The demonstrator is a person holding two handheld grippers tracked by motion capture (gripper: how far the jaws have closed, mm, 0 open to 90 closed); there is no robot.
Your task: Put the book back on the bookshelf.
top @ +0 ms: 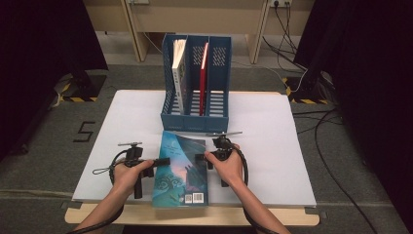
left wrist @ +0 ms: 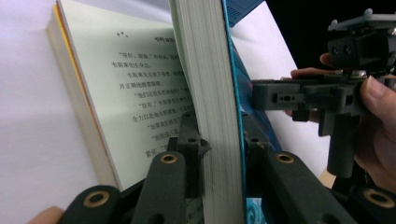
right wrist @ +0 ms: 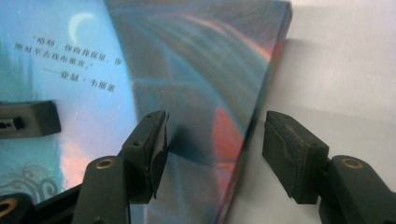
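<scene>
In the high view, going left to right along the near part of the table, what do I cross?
Left gripper → blue-covered book lying on the white table → right gripper → the hand holding it.

1. A lab-style recording setup: black curtains (top: 44, 44) flank a white-topped table (top: 272, 146).
2. Hazard-striped stand bases (top: 299, 92), loose cables (top: 336, 146), and grey carpet (top: 44, 161) marked "5" (top: 84, 131).
</scene>
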